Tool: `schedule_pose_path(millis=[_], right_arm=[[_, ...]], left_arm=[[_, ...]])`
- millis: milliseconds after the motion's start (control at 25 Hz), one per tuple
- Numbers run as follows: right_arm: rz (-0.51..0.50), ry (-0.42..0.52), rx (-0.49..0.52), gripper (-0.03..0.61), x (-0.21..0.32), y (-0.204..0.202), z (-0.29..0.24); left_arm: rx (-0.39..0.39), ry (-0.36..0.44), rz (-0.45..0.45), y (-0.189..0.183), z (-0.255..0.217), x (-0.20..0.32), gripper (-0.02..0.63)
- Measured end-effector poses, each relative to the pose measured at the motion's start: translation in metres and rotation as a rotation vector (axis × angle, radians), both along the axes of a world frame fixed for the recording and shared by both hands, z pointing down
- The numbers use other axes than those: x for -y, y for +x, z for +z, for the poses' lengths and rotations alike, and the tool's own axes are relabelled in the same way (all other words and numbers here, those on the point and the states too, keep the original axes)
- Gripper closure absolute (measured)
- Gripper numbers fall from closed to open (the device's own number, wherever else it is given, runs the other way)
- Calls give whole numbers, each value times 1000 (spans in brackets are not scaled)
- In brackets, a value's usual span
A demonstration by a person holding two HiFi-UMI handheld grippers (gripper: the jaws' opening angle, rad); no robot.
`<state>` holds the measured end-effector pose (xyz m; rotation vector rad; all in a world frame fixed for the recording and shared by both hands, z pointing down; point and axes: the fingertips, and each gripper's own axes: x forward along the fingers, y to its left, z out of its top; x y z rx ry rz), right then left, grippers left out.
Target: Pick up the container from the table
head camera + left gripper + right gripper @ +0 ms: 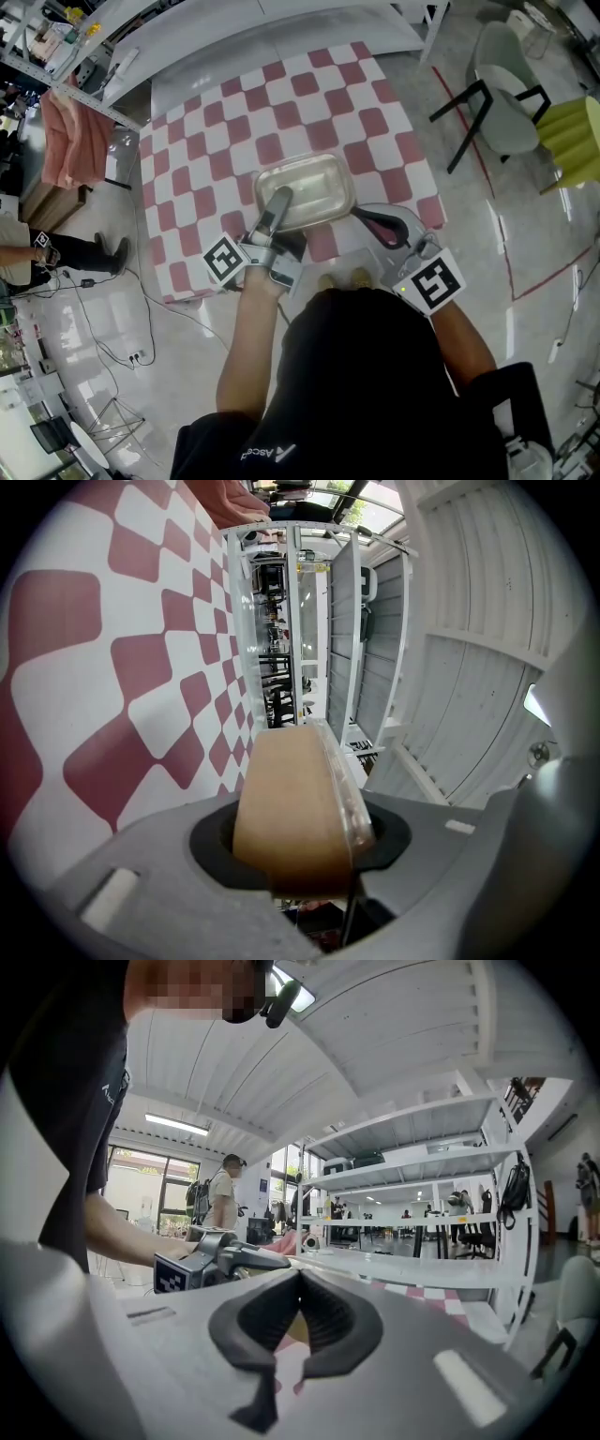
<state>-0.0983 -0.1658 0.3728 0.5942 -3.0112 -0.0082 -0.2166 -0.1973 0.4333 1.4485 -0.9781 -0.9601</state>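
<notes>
The table (197,178) with its red and white checked cloth has the clear container (314,183) near its front edge, one end pinched in the left gripper (278,202), and the right gripper (366,217) beside it is squeezed together on nothing.

The left gripper (279,202) hides from us the near corner of the container (314,187). The person's body (375,375) covers the near edge of the table (206,159).
</notes>
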Motion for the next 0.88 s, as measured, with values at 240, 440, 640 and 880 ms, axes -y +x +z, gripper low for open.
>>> schedule_pose_path(millis=[240, 440, 640, 880], right_arm=[[-2, -3, 15, 575, -3, 1, -6], [1, -5, 29, 575, -4, 2, -6], [1, -11, 28, 575, -4, 3, -5], [-2, -11, 25, 575, -2, 3, -2]], left_arm=[[4, -2, -11, 0, -2, -2, 425], [9, -1, -16, -1, -1, -3, 425], [12, -2, -15, -1, -1, -3, 425], [10, -10, -16, -1, 4, -1, 425]])
